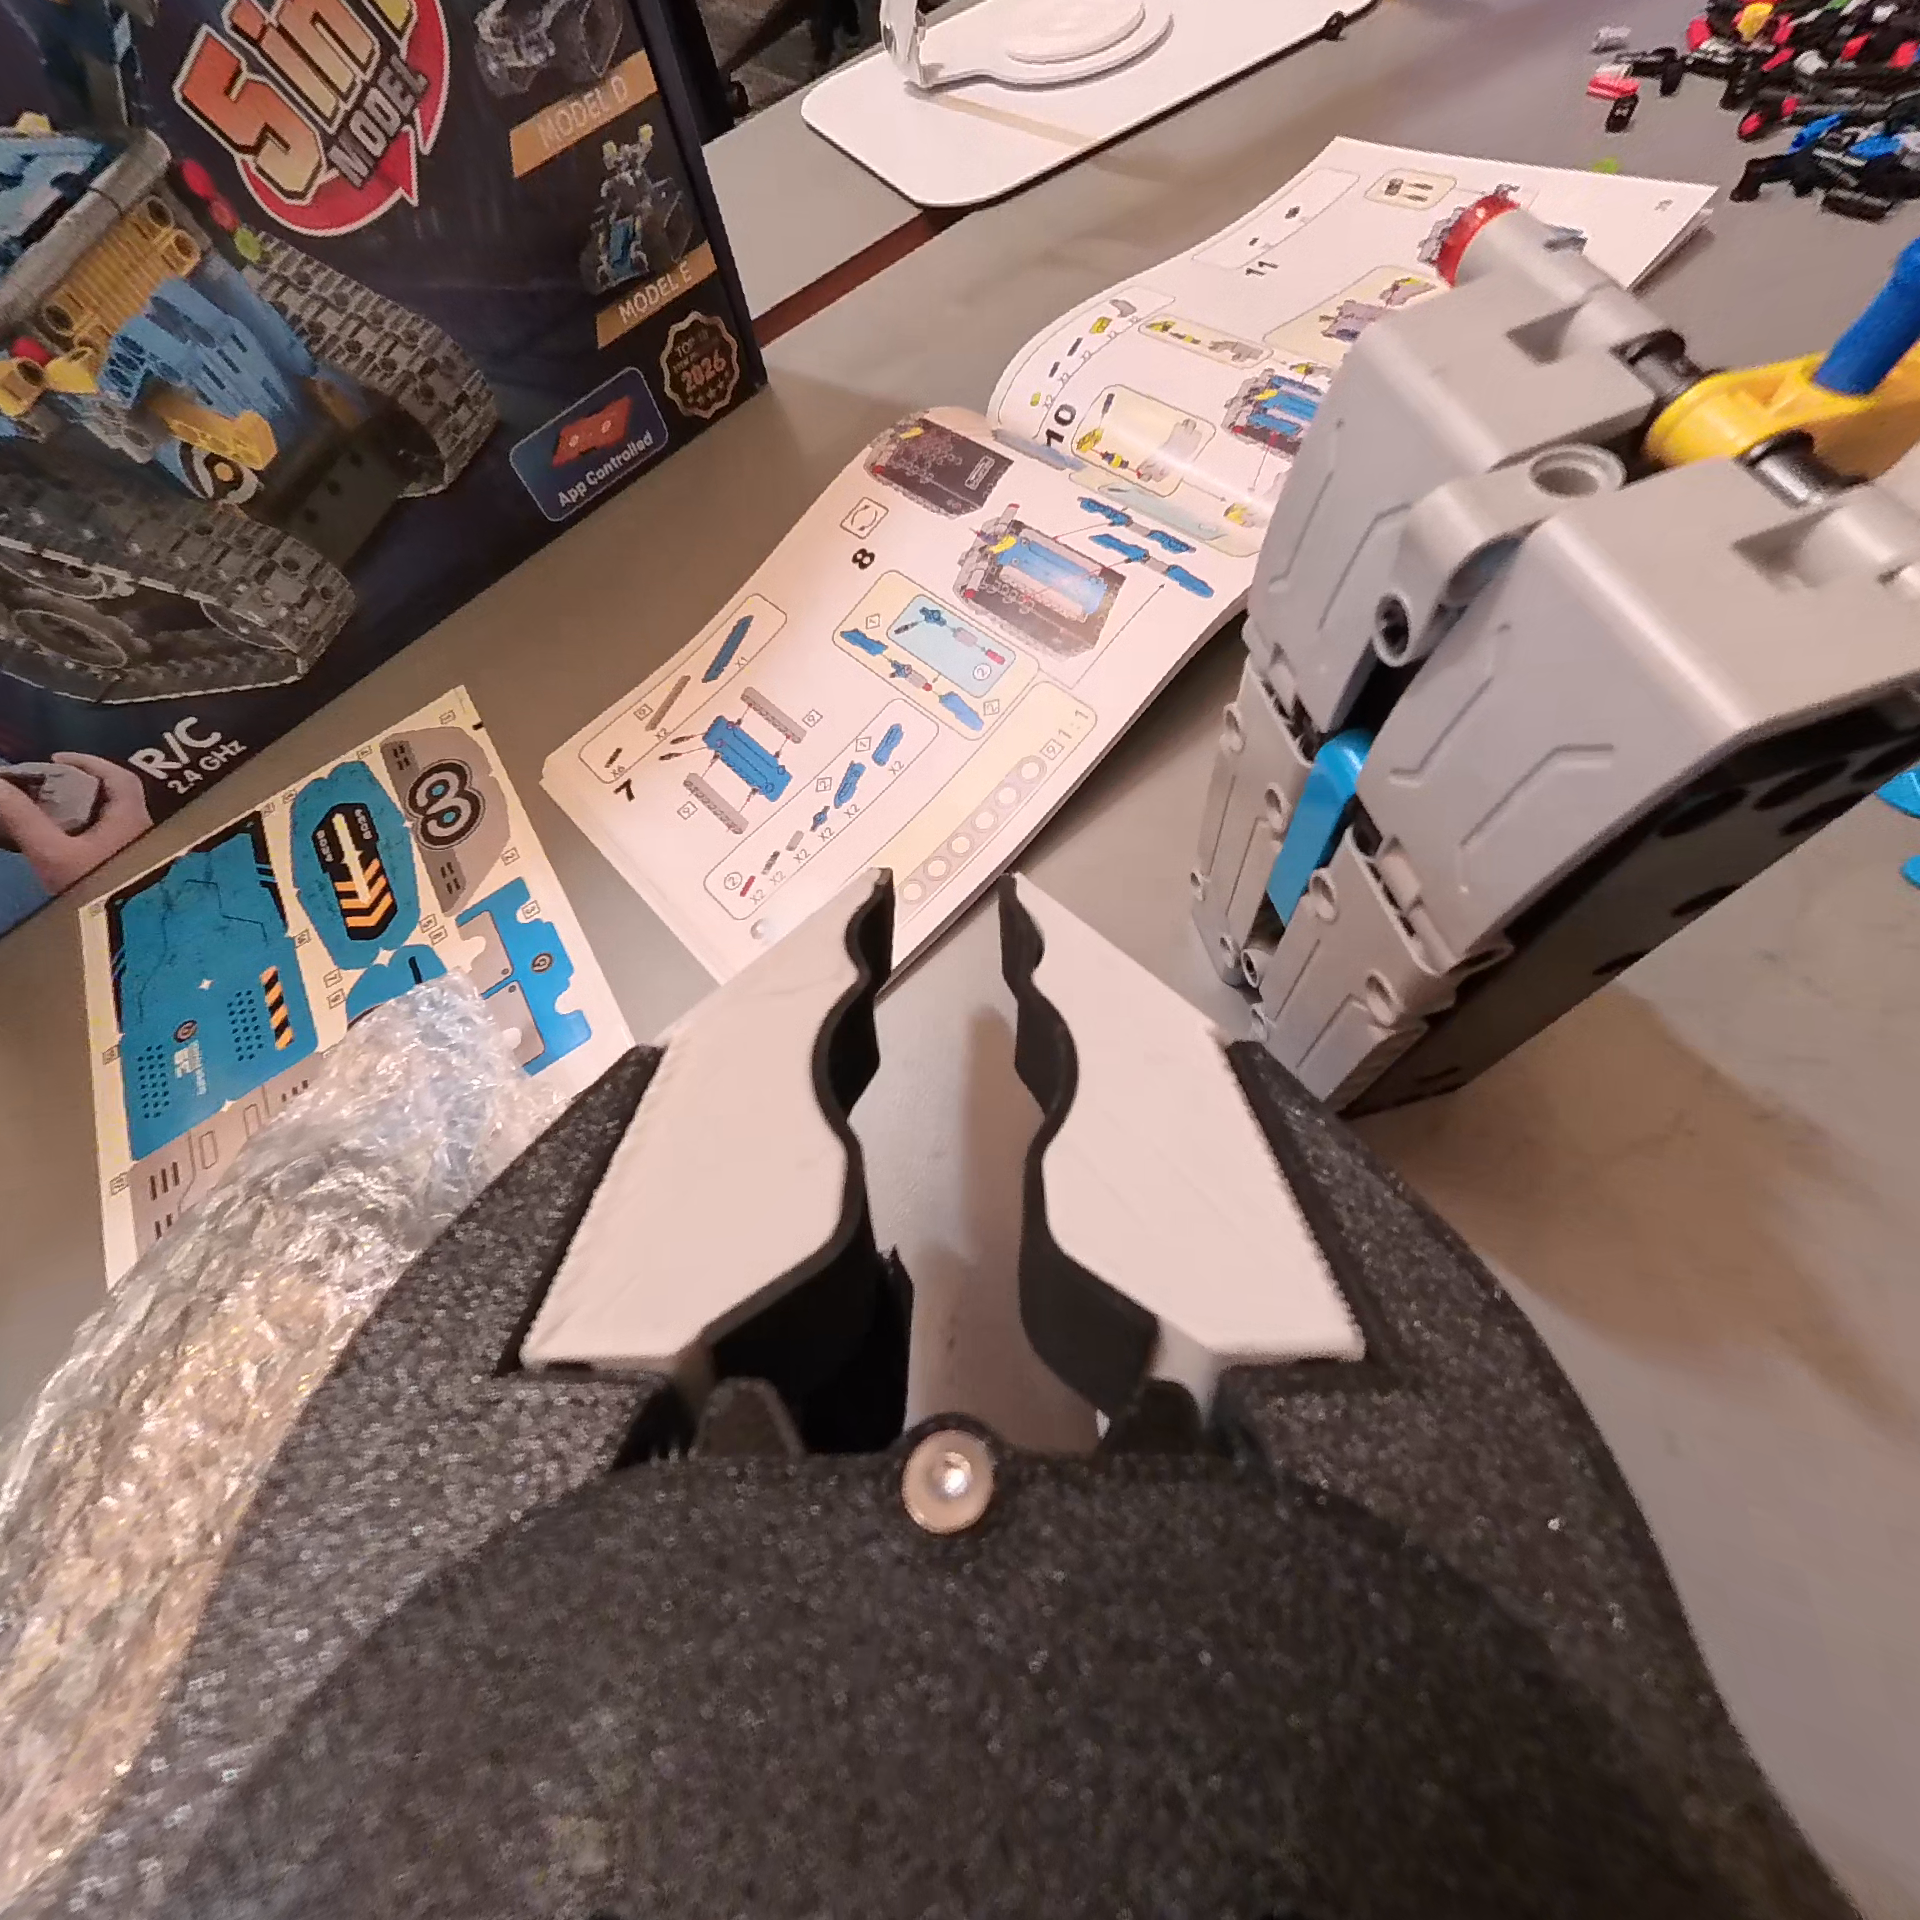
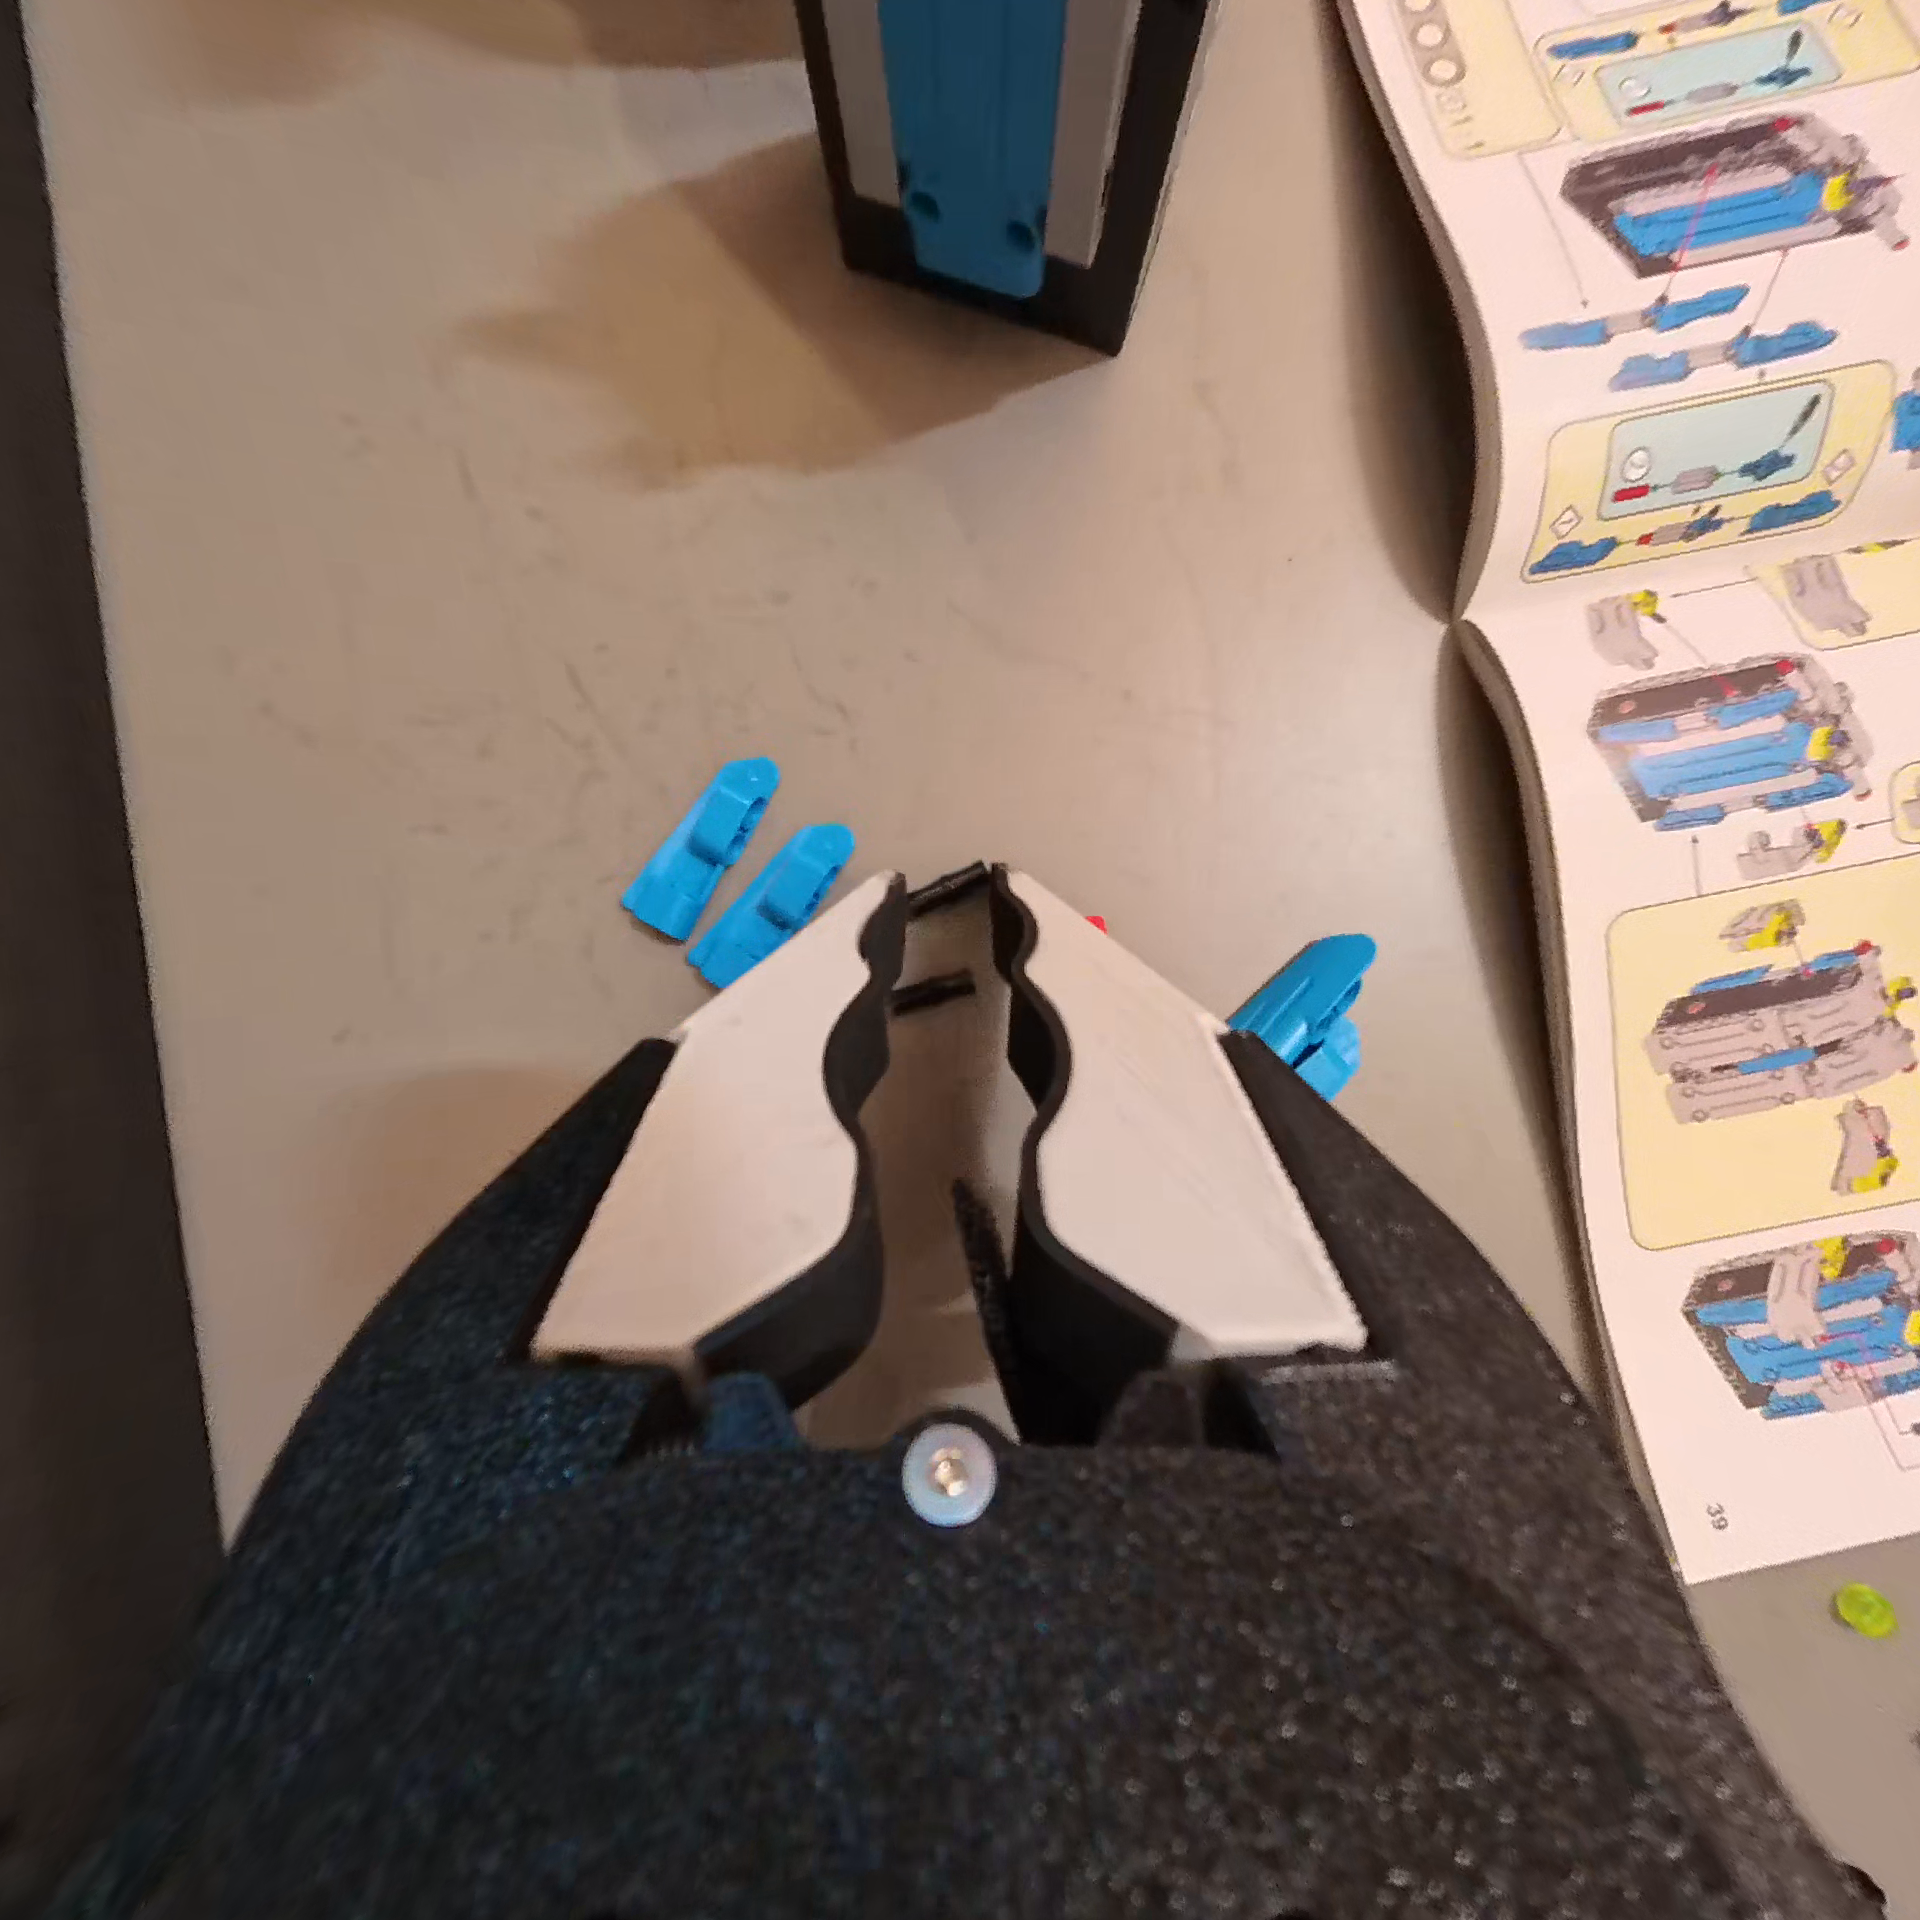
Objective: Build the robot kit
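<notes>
My left gripper (image 1: 948,885) hovers over the near edge of an open instruction booklet (image 1: 935,644), its jaws a little apart with nothing between them. A grey, black and blue brick model (image 1: 1507,727) stands just to its right, with a yellow and blue part (image 1: 1787,400) on top. My right gripper (image 2: 945,878) points down at the table, its tips closed on a small black piece (image 2: 945,883). A second black pin (image 2: 930,992) lies below the gap. Two blue pieces (image 2: 738,878) lie left of its left finger, another blue piece (image 2: 1304,1003) right of its right finger.
A toy box (image 1: 312,312) stands at the back left. A sticker sheet (image 1: 312,935) and bubble wrap (image 1: 260,1247) lie in front of it. A white stand (image 1: 987,114) and a pile of loose pieces (image 1: 1787,83) are farther back. In the right wrist view are the model (image 2: 977,156), the booklet (image 2: 1714,727) and a green stud (image 2: 1865,1610). Tip to tip, the grippers are about 20 cm apart.
</notes>
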`<action>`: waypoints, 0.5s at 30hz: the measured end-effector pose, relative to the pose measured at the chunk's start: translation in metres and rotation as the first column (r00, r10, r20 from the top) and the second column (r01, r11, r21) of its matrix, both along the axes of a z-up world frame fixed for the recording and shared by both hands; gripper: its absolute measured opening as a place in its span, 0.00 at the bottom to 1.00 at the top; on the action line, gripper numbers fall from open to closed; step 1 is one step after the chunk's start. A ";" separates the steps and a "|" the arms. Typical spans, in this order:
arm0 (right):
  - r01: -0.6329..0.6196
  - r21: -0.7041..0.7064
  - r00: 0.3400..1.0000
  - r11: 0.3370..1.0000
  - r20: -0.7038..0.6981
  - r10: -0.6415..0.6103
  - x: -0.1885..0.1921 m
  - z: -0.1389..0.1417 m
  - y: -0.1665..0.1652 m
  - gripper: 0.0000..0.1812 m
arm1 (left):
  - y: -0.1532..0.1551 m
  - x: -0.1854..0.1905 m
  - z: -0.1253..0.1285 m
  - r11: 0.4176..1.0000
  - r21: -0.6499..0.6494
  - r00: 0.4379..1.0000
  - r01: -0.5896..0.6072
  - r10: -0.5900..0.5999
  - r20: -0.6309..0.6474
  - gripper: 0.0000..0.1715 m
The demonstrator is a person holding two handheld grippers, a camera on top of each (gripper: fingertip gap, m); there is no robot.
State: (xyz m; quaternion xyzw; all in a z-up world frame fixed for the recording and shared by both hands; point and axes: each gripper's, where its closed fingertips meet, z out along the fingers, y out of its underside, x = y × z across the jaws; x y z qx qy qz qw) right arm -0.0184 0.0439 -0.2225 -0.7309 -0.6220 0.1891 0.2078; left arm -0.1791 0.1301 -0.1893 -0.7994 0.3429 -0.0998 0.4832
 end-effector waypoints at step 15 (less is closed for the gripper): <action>0.041 -0.027 0.993 0.999 -0.110 -0.044 0.003 0.018 0.008 0.15 | 0.000 0.000 -0.001 1.000 -0.010 1.000 0.000 0.000 0.007 0.11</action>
